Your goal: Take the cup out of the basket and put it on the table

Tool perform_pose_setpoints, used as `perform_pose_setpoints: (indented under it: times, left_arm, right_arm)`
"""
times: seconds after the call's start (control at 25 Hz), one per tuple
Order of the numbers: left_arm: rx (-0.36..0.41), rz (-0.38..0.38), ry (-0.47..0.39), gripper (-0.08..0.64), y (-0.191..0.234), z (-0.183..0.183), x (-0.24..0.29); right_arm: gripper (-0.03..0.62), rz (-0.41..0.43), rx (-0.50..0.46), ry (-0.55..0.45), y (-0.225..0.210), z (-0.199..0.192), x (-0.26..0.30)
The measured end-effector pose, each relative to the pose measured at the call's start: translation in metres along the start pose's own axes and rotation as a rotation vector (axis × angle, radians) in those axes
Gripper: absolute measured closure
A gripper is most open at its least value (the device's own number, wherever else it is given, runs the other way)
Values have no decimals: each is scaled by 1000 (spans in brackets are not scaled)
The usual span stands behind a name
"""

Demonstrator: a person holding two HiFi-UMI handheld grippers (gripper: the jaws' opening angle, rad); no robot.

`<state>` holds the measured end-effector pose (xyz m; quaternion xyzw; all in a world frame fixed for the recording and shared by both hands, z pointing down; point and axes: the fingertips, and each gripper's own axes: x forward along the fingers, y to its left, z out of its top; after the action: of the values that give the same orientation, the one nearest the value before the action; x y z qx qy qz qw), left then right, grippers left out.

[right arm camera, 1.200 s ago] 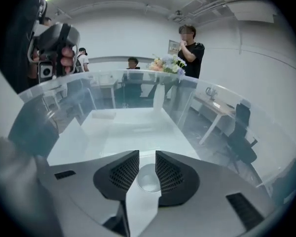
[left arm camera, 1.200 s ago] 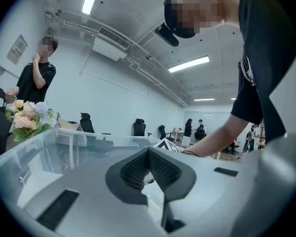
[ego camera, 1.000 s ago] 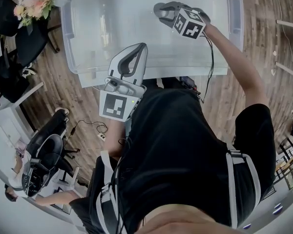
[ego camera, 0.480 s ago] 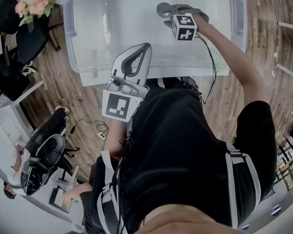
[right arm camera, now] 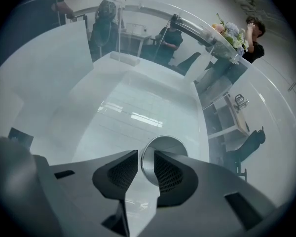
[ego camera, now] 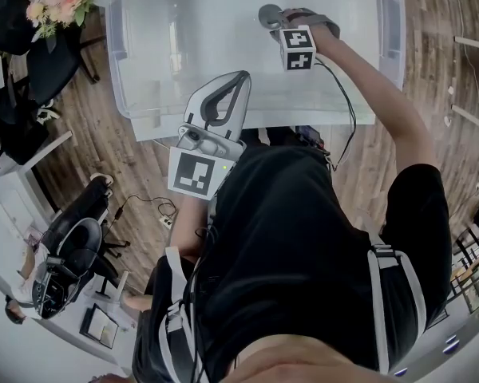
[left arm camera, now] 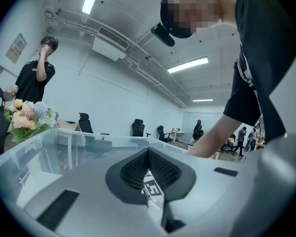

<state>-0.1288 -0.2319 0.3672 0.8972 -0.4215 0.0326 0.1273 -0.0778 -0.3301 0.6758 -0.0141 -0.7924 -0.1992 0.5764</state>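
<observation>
Since 1 second ago the right gripper has swung a little left and settled lower inside the clear basket. Its jaws are closing with the cup's wall between them, 1 pad inside the rim, not yet pinching. The cup stands on the basket floor. The left gripper has hardly shifted, jaws together on nothing.

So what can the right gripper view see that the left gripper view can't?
Only the right gripper view: the cup down in the clear basket, its wall between the jaws of the right gripper, which are closing but not pressing on it yet. Only the left gripper view: the left gripper, shut on nothing, plus ceiling lights and office chairs. Both: the basket, the flowers and a person in black beyond it.
</observation>
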Motion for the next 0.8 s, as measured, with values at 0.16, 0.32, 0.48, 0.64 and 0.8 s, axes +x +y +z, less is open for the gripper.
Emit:
perform_pose_setpoints:
  times: [0.16, 0.32, 0.48, 0.64, 0.8]
  left_arm:
    - [-4, -2, 1, 540, 1, 1, 0]
    - [-1, -6, 3, 540, 1, 0, 0]
    - [-2, -7, 0, 540, 1, 0, 0]
    - [1, -9, 3, 540, 0, 1, -1]
    - [3, -10, 3, 540, 0, 0, -1]
  right_arm:
    - [524, -23, -5, 4, -5, -1, -1]
    - [556, -34, -24, 20, -6, -2, 1]
    - [560, -34, -30, 27, -5, -3, 1]
    - [560, -40, -20, 21, -9, 0, -3]
    - [560, -40, 0, 9, -10, 3, -7]
